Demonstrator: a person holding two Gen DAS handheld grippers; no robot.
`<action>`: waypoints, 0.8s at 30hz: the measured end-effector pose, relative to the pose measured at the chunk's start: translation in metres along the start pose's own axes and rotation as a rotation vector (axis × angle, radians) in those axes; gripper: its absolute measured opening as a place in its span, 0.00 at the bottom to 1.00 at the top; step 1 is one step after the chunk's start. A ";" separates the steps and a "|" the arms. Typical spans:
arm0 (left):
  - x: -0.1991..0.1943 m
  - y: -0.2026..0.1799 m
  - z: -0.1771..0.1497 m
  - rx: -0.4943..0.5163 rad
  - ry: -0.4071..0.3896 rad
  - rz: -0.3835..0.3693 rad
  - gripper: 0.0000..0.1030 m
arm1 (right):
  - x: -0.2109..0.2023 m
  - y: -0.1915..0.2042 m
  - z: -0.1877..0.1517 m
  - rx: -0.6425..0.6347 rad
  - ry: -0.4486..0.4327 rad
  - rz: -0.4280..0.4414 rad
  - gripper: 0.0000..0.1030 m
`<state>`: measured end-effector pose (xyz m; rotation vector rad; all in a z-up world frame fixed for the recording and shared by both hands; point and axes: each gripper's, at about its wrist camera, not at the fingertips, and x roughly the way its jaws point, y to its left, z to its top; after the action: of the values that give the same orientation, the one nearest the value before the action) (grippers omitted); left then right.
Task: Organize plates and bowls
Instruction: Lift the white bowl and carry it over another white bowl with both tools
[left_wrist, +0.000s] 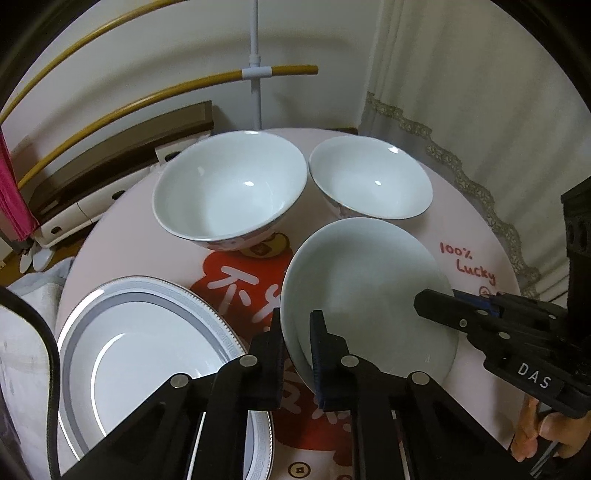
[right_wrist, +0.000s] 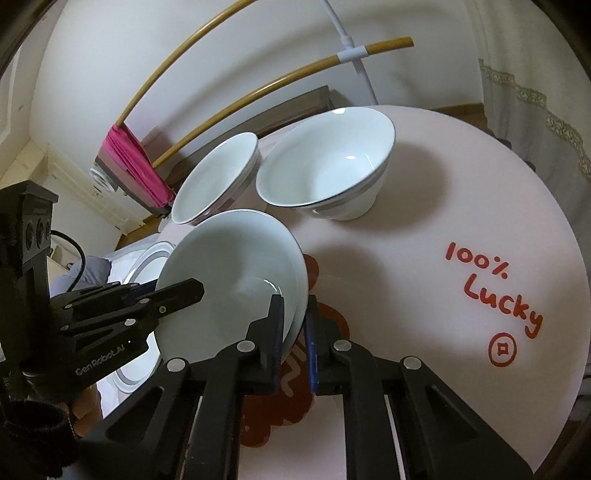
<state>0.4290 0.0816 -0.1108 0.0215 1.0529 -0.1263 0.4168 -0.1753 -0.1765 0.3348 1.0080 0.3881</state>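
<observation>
Four pieces of crockery are being counted on the round pink surface (left_wrist: 476, 221): two bowls and two plates. The larger bowl (left_wrist: 229, 195) and the smaller bowl (left_wrist: 371, 182) are standing upright at the far side, just beside each other. A grey-rimmed plate (left_wrist: 147, 354) is lying flat at the near left. The plain white plate (left_wrist: 365, 295) is being held tilted between both tools, near the red print in the middle of the surface.

The left claw (left_wrist: 297, 354) is being kept narrow — its two pads are pressed on the plain plate's near left rim. The right claw (right_wrist: 293, 339) is likewise clamped on the opposite rim of the same plate (right_wrist: 236, 280), one finger inside the dish and one behind it. In the left wrist view the right claw is seen entering from the right edge, with fingers of a hand (left_wrist: 535, 432) beneath it.

Two curved wooden rods and one pink cloth are seen behind the surface.
</observation>
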 end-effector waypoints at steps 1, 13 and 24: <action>-0.004 0.000 0.000 -0.004 -0.009 0.006 0.08 | -0.003 0.003 0.001 -0.007 -0.006 -0.002 0.10; -0.071 0.022 0.004 -0.050 -0.172 -0.006 0.09 | -0.045 0.053 0.033 -0.118 -0.121 0.003 0.10; -0.060 0.076 0.020 -0.145 -0.236 0.013 0.09 | -0.017 0.096 0.083 -0.200 -0.142 -0.048 0.10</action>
<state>0.4259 0.1611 -0.0518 -0.1152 0.8243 -0.0387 0.4658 -0.1062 -0.0805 0.1549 0.8287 0.4126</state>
